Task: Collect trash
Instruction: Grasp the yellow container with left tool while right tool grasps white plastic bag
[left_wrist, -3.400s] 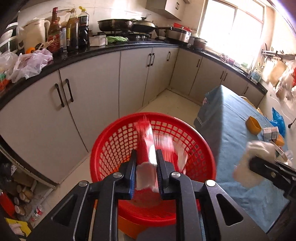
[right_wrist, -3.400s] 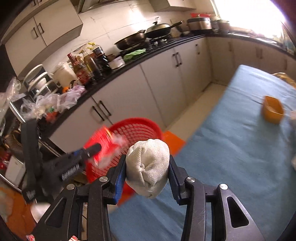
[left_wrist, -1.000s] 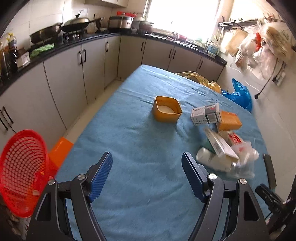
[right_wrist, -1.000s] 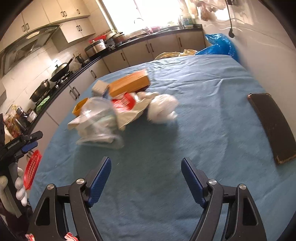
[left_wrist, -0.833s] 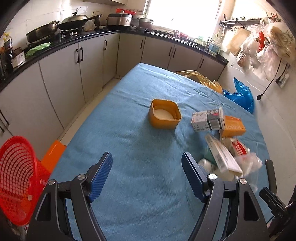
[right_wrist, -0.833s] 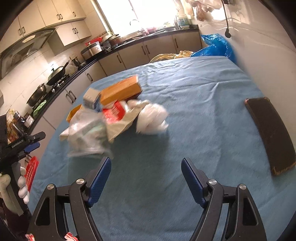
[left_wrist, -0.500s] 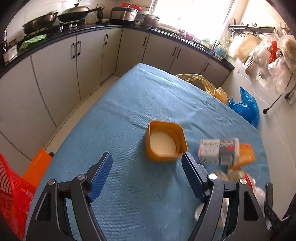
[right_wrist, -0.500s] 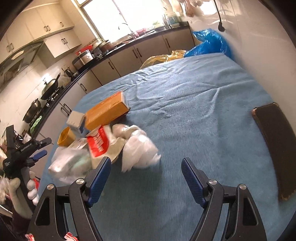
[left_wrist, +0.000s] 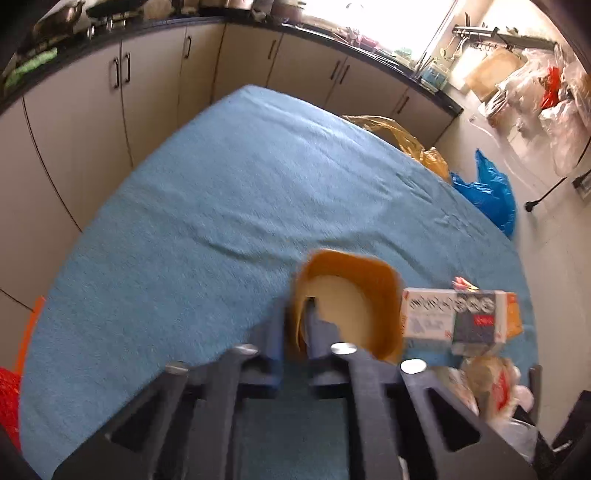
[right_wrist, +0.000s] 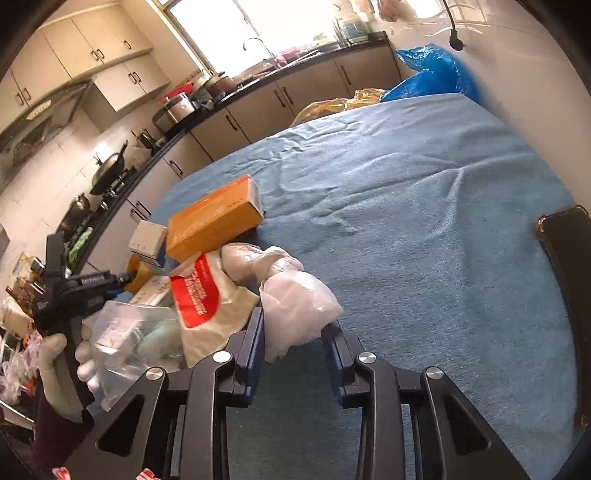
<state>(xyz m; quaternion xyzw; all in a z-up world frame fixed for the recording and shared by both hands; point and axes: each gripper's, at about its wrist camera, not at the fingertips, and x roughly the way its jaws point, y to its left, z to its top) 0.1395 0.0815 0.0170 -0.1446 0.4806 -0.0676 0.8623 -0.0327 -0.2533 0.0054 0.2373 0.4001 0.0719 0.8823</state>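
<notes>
My left gripper (left_wrist: 297, 325) is shut on the near wall of an orange plastic tub (left_wrist: 351, 291) that sits on the blue tablecloth (left_wrist: 229, 199). The same gripper shows at the left of the right wrist view (right_wrist: 110, 278). My right gripper (right_wrist: 295, 325) is half closed around a crumpled clear plastic bag (right_wrist: 295, 299) on the cloth; whether the pads (right_wrist: 255, 332) squeeze it I cannot tell. Beside it lie a red and white wrapper (right_wrist: 195, 291), a clear bag (right_wrist: 133, 339), an orange box (right_wrist: 214, 218) and a white carton (left_wrist: 454, 319).
A red basket's edge (left_wrist: 7, 402) shows low at the left, beside the table. A black phone (right_wrist: 569, 266) lies at the cloth's right edge. Blue (right_wrist: 432, 70) and yellow (right_wrist: 332, 103) plastic bags sit past the far end. Kitchen cabinets (left_wrist: 155, 85) run along the left.
My left gripper went forward and down to the orange tub and shut on its wall. My right gripper came down over the clear plastic bag and its jaws narrowed around it.
</notes>
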